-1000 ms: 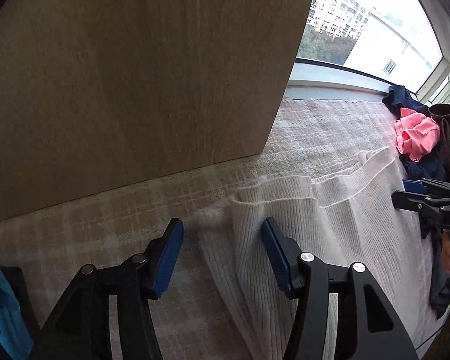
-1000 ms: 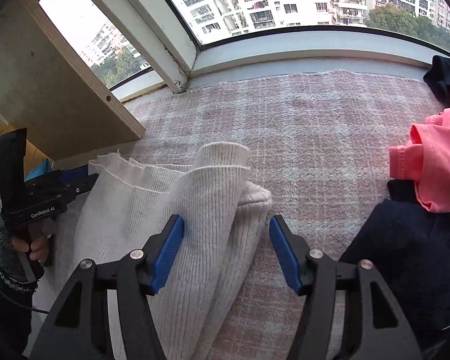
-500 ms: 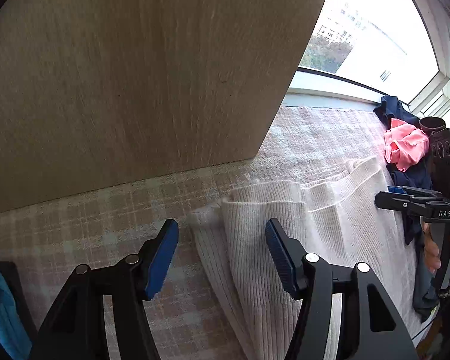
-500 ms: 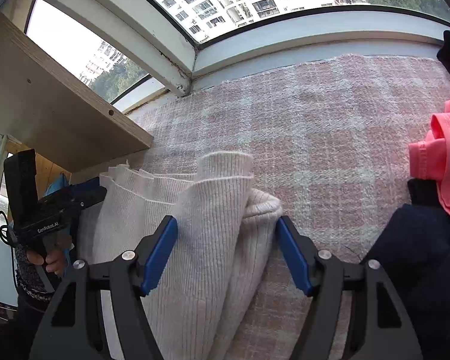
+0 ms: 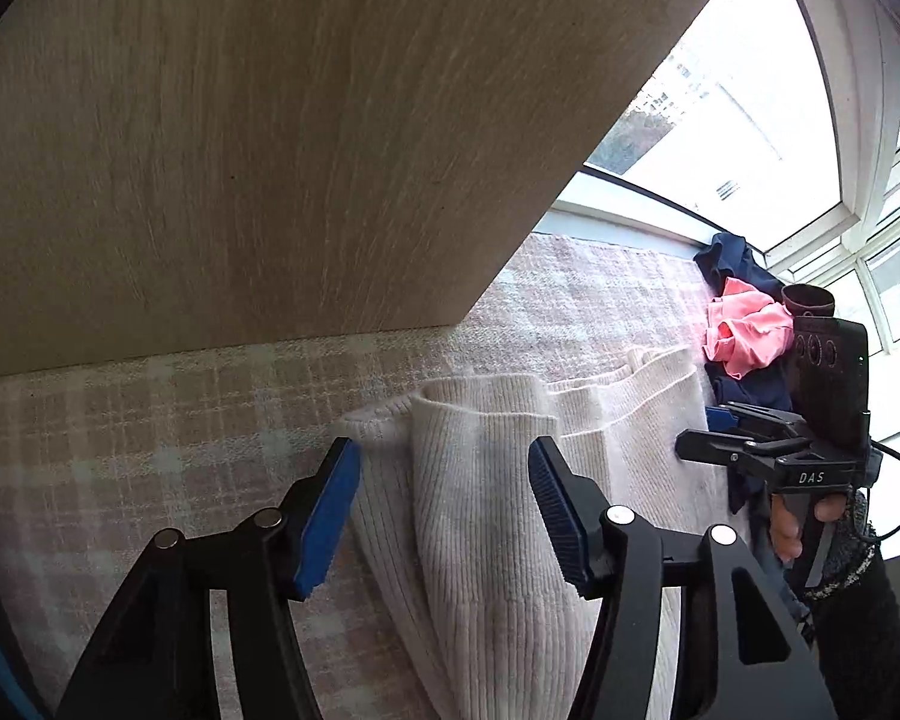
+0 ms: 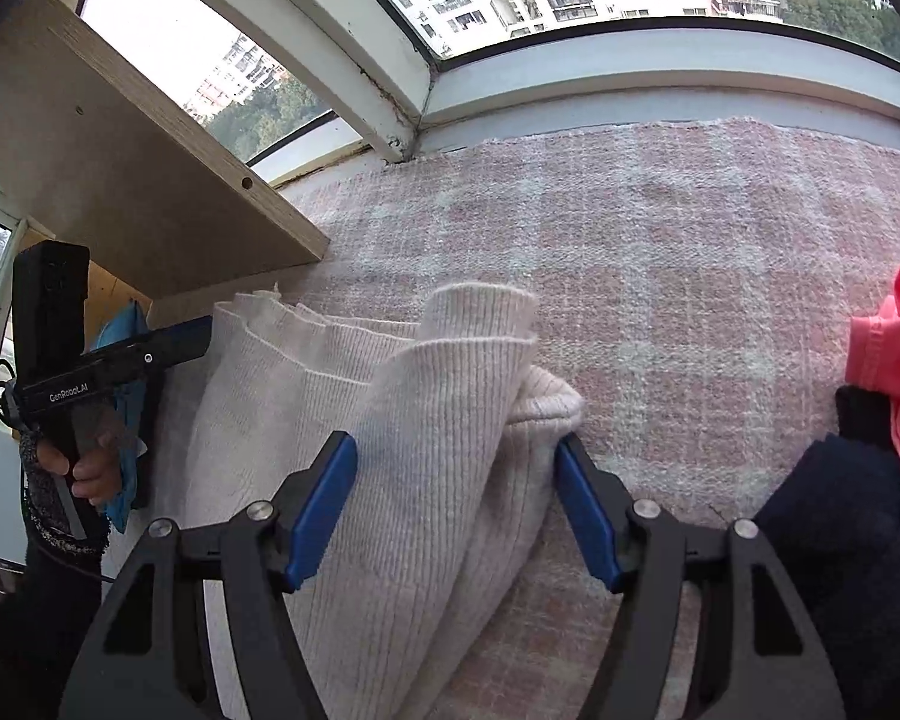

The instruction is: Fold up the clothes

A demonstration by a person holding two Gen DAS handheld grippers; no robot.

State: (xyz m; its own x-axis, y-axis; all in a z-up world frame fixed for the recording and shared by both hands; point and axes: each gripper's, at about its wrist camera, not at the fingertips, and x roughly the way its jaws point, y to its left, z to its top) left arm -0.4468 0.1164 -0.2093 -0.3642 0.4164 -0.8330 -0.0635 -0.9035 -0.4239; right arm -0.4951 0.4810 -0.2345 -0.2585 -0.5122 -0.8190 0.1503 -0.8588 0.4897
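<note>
Both grippers, the left gripper [image 5: 444, 510] and right gripper [image 6: 453, 504], have pulled back a little with jaws wide apart, leaving the white sweater [image 6: 402, 420] bunched in the frame's middle, only partly folded.

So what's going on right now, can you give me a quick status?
Left gripper and right gripper both open, each over a folded end of the cream sweater. Sweater lying on the plaid blanket, ungripped. Pink garment off to the side, not in the way.

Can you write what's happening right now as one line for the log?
step: fold | item: cream ribbed knit sweater on pink plaid cloth | left hand-held gripper: open, over sweater | right hand-held gripper: open, over sweater
</note>
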